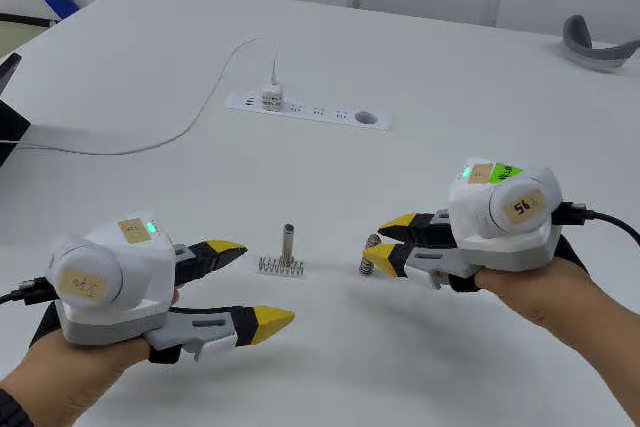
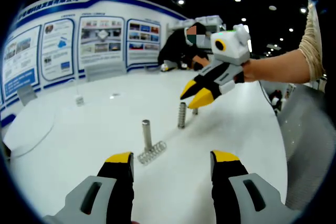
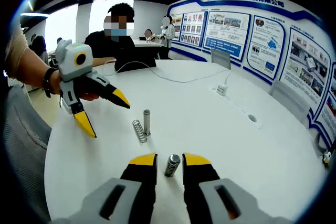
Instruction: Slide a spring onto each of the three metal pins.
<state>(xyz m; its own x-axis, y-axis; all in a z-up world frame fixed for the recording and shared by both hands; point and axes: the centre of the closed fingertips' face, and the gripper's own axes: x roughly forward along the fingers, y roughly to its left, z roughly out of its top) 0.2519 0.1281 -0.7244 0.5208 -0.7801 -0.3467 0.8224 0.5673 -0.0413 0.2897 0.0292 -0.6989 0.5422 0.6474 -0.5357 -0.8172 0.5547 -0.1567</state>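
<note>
A bare metal pin (image 1: 288, 243) (image 2: 146, 134) (image 3: 147, 121) stands upright mid-table. At its foot lies a loose spring (image 1: 280, 267) (image 2: 152, 152) (image 3: 138, 130). To the right stands a second pin wearing a spring (image 1: 368, 259) (image 2: 181, 115) (image 3: 172, 164). My right gripper (image 1: 379, 243) (image 3: 170, 161) is open only narrowly, its yellow tips on either side of that sprung pin, apparently without touching it. My left gripper (image 1: 254, 284) (image 2: 172, 160) stands wide open and holds nothing, just left of the bare pin and the loose spring.
A white power strip (image 1: 305, 110) with a plug and a cable lies further back on the white table (image 1: 420, 67). A grey curved object (image 1: 597, 47) rests at the far right. Chairs stand along the far edge. People sit at a table beyond (image 3: 118, 35).
</note>
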